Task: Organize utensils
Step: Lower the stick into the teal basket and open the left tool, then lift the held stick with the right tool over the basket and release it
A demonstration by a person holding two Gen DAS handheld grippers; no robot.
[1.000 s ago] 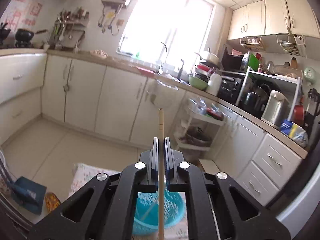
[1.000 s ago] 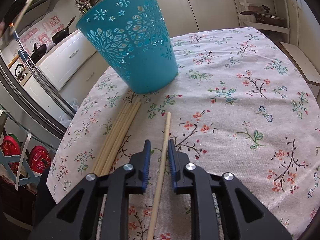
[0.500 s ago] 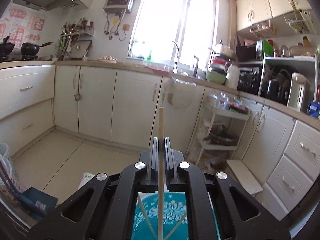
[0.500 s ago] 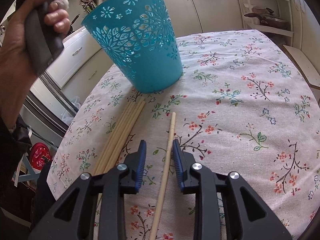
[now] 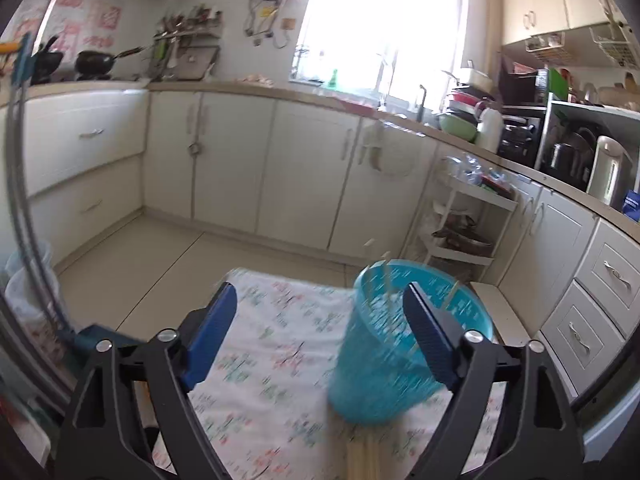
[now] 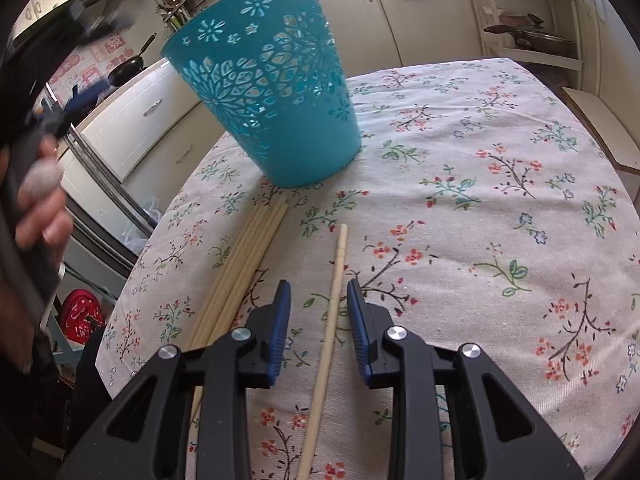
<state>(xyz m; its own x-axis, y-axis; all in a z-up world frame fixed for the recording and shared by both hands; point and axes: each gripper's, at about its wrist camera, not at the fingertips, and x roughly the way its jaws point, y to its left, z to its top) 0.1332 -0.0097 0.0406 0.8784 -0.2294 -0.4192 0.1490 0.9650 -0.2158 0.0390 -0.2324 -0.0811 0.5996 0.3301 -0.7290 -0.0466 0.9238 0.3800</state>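
The loose chopstick (image 6: 334, 300) lies on the bench (image 6: 500, 240) just in front of the cup (image 6: 272, 92), running toward me between my right gripper's (image 6: 316, 312) fingers (image 6: 280, 320), which stand apart on either side of it without touching. To do this pick well I'd judge I should keep the stick centred, lower until the fingers meet the cloth, then close squarely so it doesn't roll or skew.

Left of that stick, the bundle (image 6: 240, 268) of chopsticks lies with its tips near the cup's base.

My left gripper (image 5: 320, 320) is opening, nothing between its fingers; through the motion blur I see the cup (image 5: 392, 344) below with sticks already standing in it.

I can read no brand or writing anywhere.
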